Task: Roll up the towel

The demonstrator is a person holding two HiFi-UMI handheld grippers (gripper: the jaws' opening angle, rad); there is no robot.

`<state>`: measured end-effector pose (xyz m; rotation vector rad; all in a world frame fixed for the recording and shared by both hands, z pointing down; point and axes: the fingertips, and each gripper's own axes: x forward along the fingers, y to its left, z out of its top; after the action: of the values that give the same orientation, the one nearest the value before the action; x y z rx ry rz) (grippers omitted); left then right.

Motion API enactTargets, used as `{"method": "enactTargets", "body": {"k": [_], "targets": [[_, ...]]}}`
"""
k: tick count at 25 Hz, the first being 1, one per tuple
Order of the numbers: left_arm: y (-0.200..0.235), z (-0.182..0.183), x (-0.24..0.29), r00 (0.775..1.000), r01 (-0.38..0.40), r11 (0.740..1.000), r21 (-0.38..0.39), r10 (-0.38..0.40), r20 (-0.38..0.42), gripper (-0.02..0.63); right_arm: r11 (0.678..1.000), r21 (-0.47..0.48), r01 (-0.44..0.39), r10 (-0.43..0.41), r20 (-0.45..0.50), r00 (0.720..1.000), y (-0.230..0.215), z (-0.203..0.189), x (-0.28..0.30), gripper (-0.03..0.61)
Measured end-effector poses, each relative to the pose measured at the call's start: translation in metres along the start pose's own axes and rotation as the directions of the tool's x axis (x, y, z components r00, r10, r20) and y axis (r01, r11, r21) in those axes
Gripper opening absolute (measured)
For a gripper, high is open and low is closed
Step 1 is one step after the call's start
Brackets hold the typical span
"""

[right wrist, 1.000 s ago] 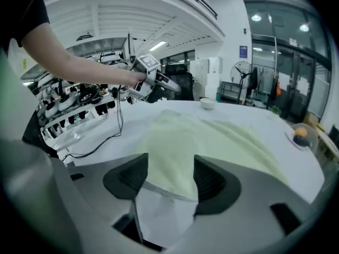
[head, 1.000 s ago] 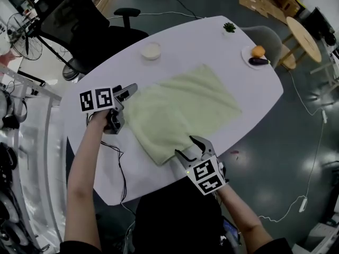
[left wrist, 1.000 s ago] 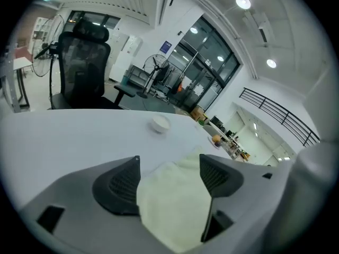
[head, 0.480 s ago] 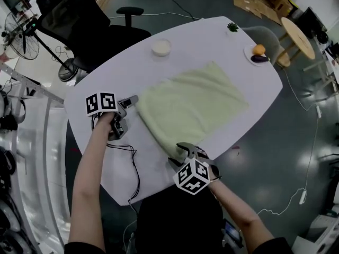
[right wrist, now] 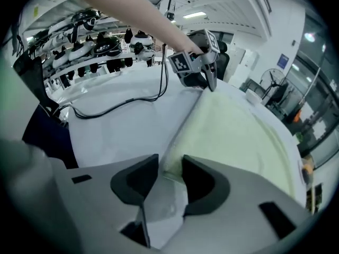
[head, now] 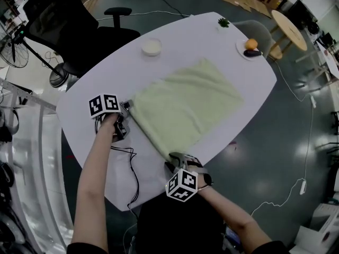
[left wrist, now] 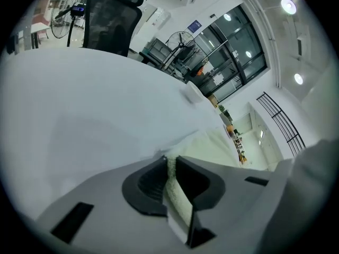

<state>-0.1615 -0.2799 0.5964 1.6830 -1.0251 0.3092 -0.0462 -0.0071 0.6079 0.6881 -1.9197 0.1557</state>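
Observation:
A pale green towel (head: 188, 102) lies spread flat on the white oval table (head: 212, 41). My left gripper (head: 127, 108) is at the towel's left corner. In the left gripper view its jaws (left wrist: 170, 160) have just been closing and now pinch the towel's edge (left wrist: 176, 194) between the pads. My right gripper (head: 175, 158) is at the near corner, by the table's front edge. Its jaws (right wrist: 170, 165) have also been closing, but a gap remains, and the towel's corner (right wrist: 172, 160) lies between them. The right gripper view also shows the left gripper (right wrist: 210, 84) across the towel (right wrist: 238, 131).
A white bowl (head: 151, 46) stands at the table's far side. A plate (head: 249, 47) with an orange and a dark aubergine sits at the far right, by a small plant (head: 223, 22). A black cable (head: 127, 160) trails over the near left. An office chair (head: 63, 20) stands behind.
Both grippers have come down onto the towel's near edge. The left jaws went from wide open to closed on the left corner. The right gripper slid left to the near corner and narrowed.

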Motion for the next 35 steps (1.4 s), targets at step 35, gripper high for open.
{"method": "enactTargets", "body": {"k": [35], "targets": [[0.107,-0.036,-0.125,0.996,-0.053,0.985,-0.167,0.064,0.06,0.038,0.934,0.057,-0.353,0.337,0.19,0.922,0.103,0.064,-0.027,0.037]]}}
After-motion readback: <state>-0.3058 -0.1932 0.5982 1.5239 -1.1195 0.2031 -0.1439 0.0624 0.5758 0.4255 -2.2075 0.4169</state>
